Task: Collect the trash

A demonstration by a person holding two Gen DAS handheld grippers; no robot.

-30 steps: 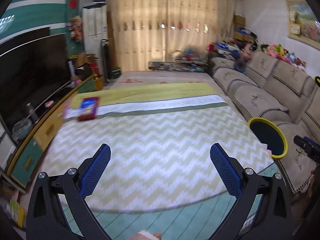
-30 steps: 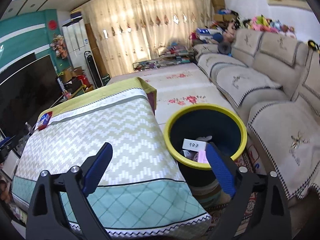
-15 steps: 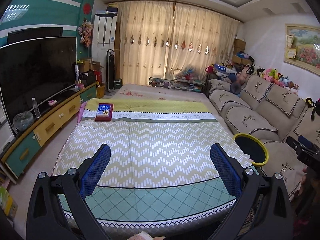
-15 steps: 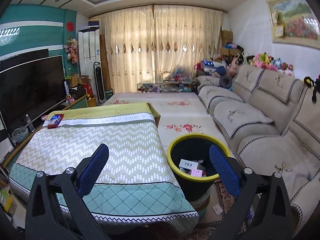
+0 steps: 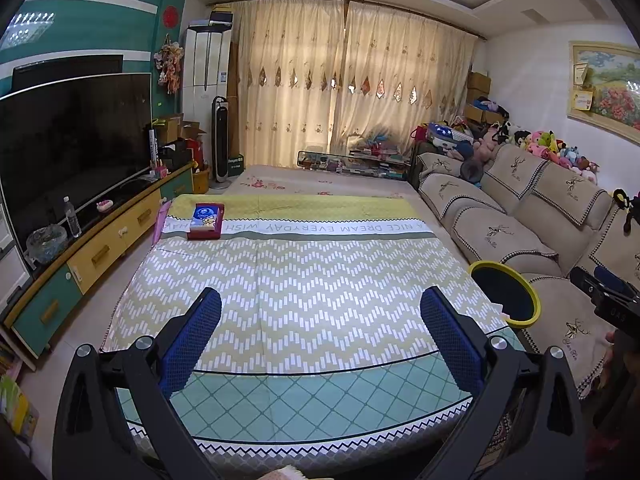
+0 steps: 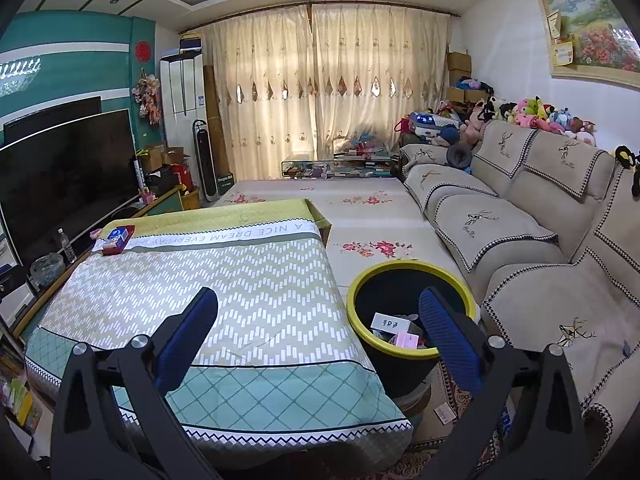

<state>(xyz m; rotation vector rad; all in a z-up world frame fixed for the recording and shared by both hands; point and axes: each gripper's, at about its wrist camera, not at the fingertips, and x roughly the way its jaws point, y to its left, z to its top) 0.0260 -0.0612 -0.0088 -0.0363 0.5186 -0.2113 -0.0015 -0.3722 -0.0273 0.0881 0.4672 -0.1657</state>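
Blue-padded and spread wide, the left gripper (image 5: 320,336) hangs above the near, teal-checked end of the cloth-covered desk (image 5: 320,392) with nothing between its fingers. The right gripper (image 6: 318,340) is just as wide and just as empty, its right finger overlapping the yellow-rimmed bin (image 6: 360,280) in view; that bin stands on the floor just beside the desk's right edge, between desk and sofa (image 6: 520,240).

Inside the bin lie a small white box (image 6: 387,322) with dark marks too small to read and a pink piece (image 6: 406,339) beside it, so some trash looks already gathered.

Across the zigzag cloth, well apart from both grippers, the one loose thing left on the desk is a red box with a blue printed lid (image 5: 206,221), at the far left corner. It lies straight ahead and to the left of the left gripper, its long axis running roughly away from the camera, along the desk's length. By my reading the left gripper is the nearer, and would have to reach the desk's whole length to get it. Whether this box counts as trash I cannot say.

Beside it, a white band on the cloth reads, upside down, "NICE DREAM EVERYDAY WISH" (image 5: 320,229). The lid's print is not legible. Farther off, the tower fan's (image 6: 204,160) base carries a label too small to make out.
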